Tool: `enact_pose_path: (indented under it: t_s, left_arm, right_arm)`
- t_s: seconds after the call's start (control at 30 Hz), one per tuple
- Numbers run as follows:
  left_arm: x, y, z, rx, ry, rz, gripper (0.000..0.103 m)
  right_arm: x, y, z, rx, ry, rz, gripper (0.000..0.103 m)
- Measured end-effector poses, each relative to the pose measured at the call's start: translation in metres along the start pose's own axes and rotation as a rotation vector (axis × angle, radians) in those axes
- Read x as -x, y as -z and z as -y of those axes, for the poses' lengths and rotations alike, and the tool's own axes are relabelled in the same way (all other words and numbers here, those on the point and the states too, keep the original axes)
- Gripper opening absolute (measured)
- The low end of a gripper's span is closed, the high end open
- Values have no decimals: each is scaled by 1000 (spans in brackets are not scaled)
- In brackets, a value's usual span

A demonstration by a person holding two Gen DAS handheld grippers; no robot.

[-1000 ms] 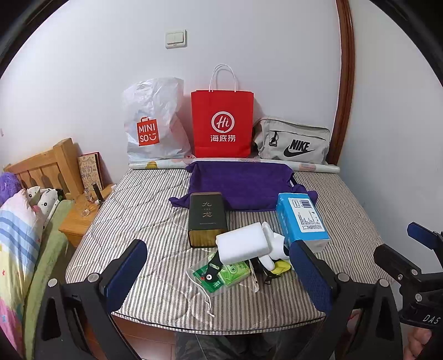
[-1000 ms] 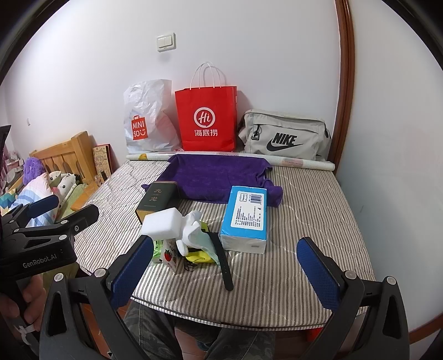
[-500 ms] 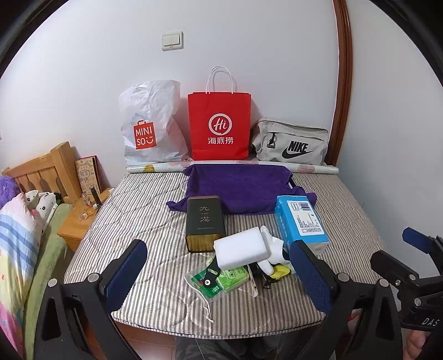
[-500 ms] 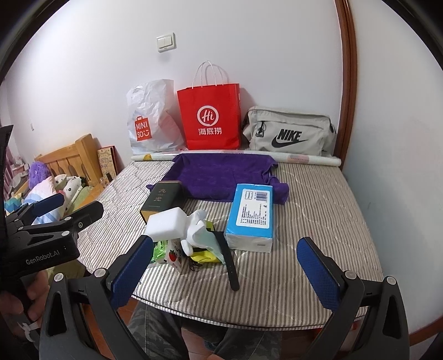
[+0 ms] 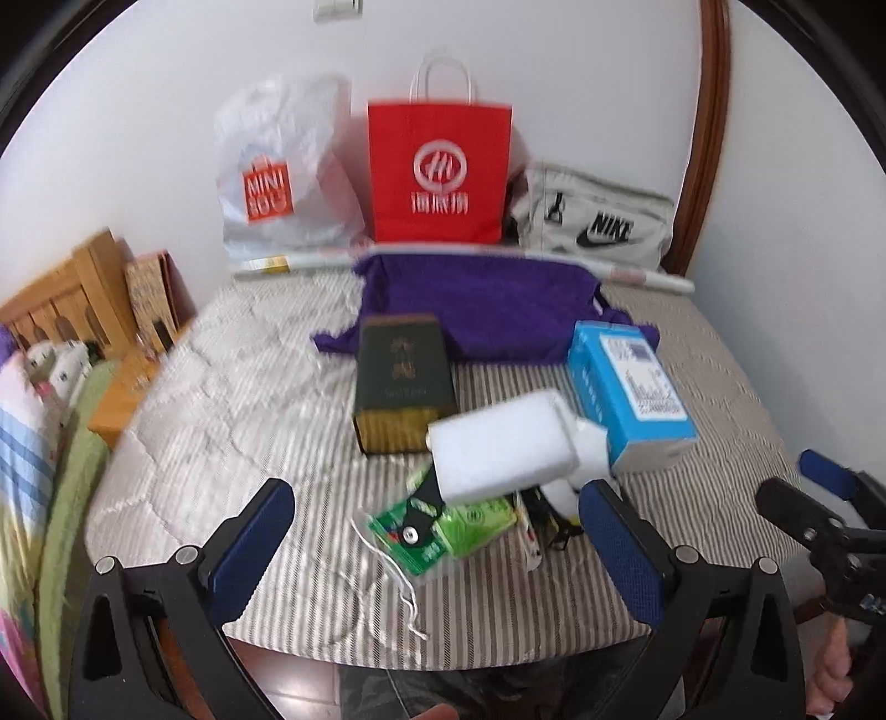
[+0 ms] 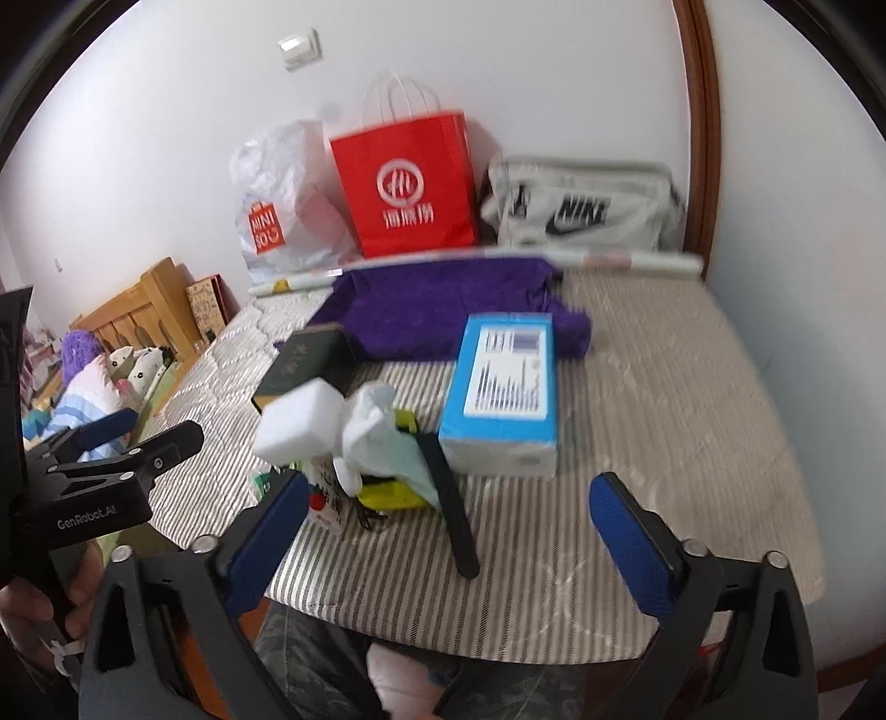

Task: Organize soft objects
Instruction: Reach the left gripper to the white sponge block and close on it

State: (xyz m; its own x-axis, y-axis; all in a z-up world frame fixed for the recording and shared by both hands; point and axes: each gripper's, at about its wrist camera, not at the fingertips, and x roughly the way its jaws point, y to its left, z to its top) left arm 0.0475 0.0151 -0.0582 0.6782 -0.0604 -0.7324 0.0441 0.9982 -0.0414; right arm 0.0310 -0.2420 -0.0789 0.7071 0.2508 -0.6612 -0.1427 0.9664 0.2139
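White foam block (image 5: 501, 454) tops clutter pile on striped mattress (image 5: 232, 410) — my left gripper (image 5: 437, 540), right gripper (image 6: 448, 531) both gape, empty; right's jaws just narrowing slightly.

White walls (image 5: 581, 61) meet at a corner trimmed with dark brown wood (image 5: 706, 133) — a light switch (image 6: 300, 49) sits high up. A striped mattress (image 5: 232, 399) fills the room; a wooden headboard (image 6: 141, 310) stands at its left.
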Motion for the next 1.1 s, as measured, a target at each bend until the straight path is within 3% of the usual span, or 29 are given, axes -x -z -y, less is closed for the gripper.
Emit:
enact_pose_path:
  t_s: [0.27,0.43,0.73,0.97,1.0,1.03,1.1]
  left_arm:
    - [-39,10,-13,43,57,-62,101]
    - [-60,10,-14,63,124,-95,100]
    - [-74,8,-10,41,132,-117,100]
    - [-81,5,-13,73,133,-142,100]
    - [-82,4,-14,81,138,-143,100]
    - [-83,4,-15,87,141,-146,100]
    - [-85,3,-17,98,143,-155,100]
  right_arm:
    - [-61,22,15,11,-10,-102,89]
    - [-88,33,23,22,-32,-148,79]
    - [-122,43,31,56,-77,-210,60]
    - [-136,46,22,113,-85,-197,57]
    - [-138,45,21,114,-88,-194,53]
    - [-140,44,19,116,-97,-187,37]
    - [-142,44,18,112,-145,-206,18]
